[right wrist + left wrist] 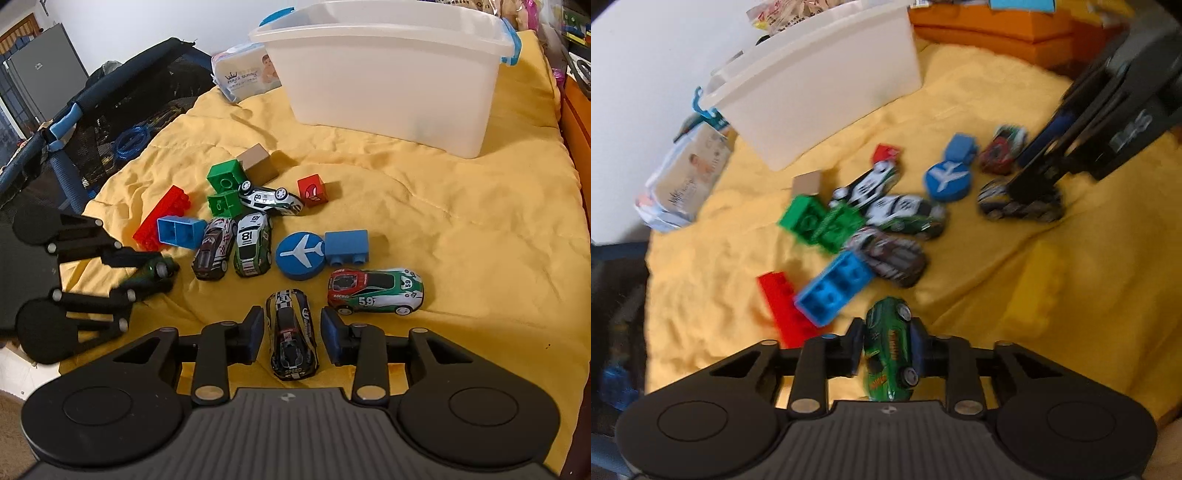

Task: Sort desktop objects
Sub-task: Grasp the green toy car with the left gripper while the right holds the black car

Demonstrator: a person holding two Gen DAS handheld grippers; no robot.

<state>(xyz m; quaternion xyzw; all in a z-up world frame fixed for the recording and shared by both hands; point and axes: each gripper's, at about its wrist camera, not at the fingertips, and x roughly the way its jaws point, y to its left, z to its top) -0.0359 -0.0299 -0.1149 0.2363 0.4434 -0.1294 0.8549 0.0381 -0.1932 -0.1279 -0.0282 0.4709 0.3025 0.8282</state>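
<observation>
A storage bin (388,85) stands at the far side of the blanket (461,229), with a wipes pack (245,75) just to its left. Nearer, a round disc (301,255) lies mid-cluster. A small brick (346,245) touches its right side and a pair of cars (251,243) lies side by side to its left. The nearest car (291,343) lies between the right gripper's (291,315) fingers, apart from both. At the left edge, the left gripper (146,275) clamps the held car (155,271).
</observation>
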